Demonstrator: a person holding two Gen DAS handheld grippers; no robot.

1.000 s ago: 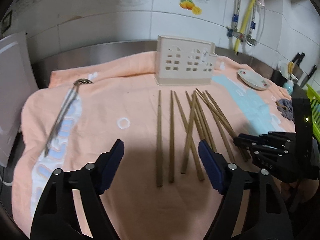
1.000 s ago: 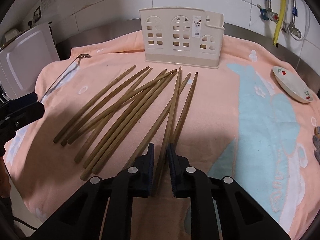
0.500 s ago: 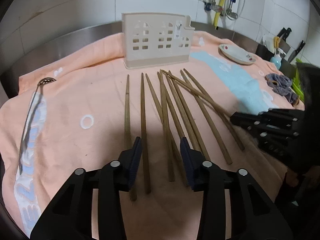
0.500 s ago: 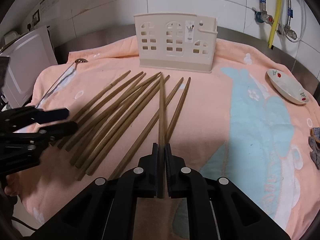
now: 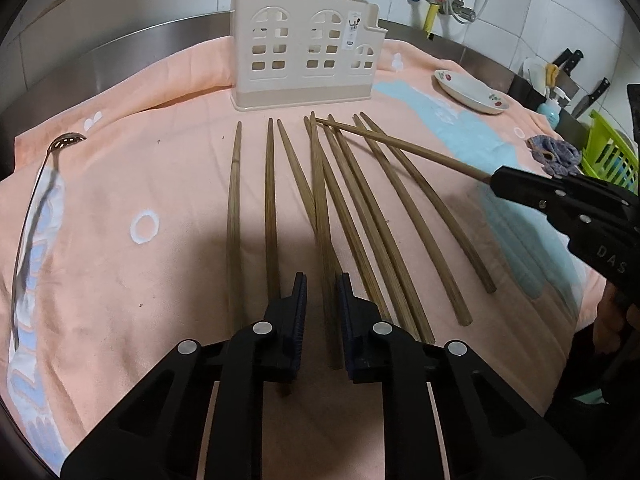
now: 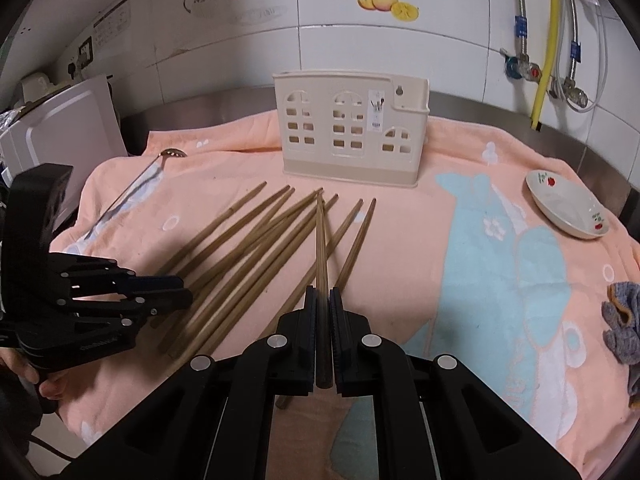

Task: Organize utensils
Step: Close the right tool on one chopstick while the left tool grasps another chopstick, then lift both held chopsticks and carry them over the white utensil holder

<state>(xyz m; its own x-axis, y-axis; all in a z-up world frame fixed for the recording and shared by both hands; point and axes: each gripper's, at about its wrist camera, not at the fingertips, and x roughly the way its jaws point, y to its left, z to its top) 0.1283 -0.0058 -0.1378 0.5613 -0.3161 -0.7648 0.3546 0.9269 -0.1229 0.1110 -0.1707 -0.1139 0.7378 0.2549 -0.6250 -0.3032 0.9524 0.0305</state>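
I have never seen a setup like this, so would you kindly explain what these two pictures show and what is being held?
There is no robot here. A person holds a two-finger clamp in each hand, and each clamp carries a wide-angle camera looking along its fingers, so you get one picture per hand.

In the right-hand picture, the right hand-held gripper is shut on one wooden chopstick, lifted above the rest. In the left-hand picture, the left hand-held gripper has its fingers narrowly apart around the chopsticks on the towel, not yet clamped.

Everything lies on a peach towel: the chopsticks, a slotted metal spoon, a small dish, and a beige utensil holder at the back, presumably the destination.
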